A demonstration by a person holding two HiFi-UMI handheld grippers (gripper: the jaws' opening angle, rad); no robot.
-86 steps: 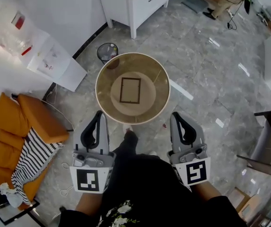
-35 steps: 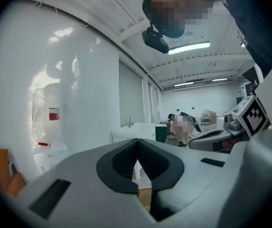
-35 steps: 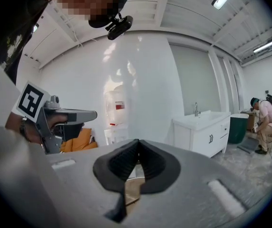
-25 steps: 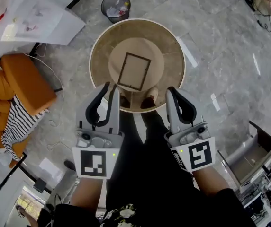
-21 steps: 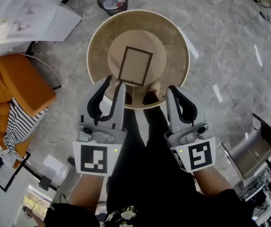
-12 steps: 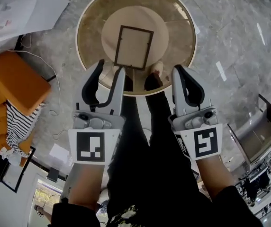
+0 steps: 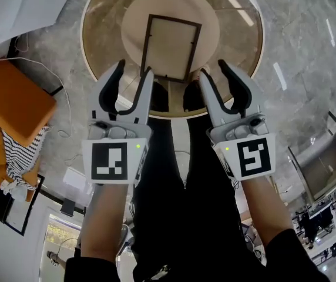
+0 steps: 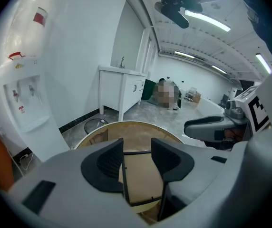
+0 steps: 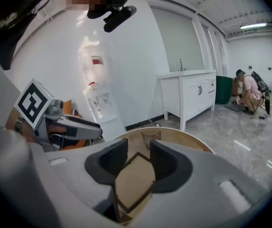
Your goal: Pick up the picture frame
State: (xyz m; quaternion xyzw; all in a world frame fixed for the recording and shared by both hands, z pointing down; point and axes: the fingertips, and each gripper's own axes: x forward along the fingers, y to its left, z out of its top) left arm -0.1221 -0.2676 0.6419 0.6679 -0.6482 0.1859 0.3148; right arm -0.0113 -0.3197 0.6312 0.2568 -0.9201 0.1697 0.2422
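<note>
The frame, dark-edged with a pale middle, lay flat at the centre of the round table, over the pale disc in the table's middle. Its long sides ran away from the person and it sat slightly askew. Nothing touched it.

The left gripper hovered at the table's near edge, just short of the frame's near left corner. Its fingers were opening and stood wide apart, with nothing gripped between them. In the left gripper view the frame showed through the gap, lying on the table beyond the tips.

The right gripper hovered beside it at the same edge, near the frame's near right corner. Its fingers were opening too, apart and holding nothing. In the right gripper view the frame appeared cornerwise through the gap. The two grippers were side by side and well clear of each other, both pointing forward and down toward the frame.

Past the table, a wire bin stood on the grey marble floor beside a white cabinet with a tap on top. A water dispenser stood against the white wall. To the person's left lay an orange cushion with a striped cloth next to it.
</note>
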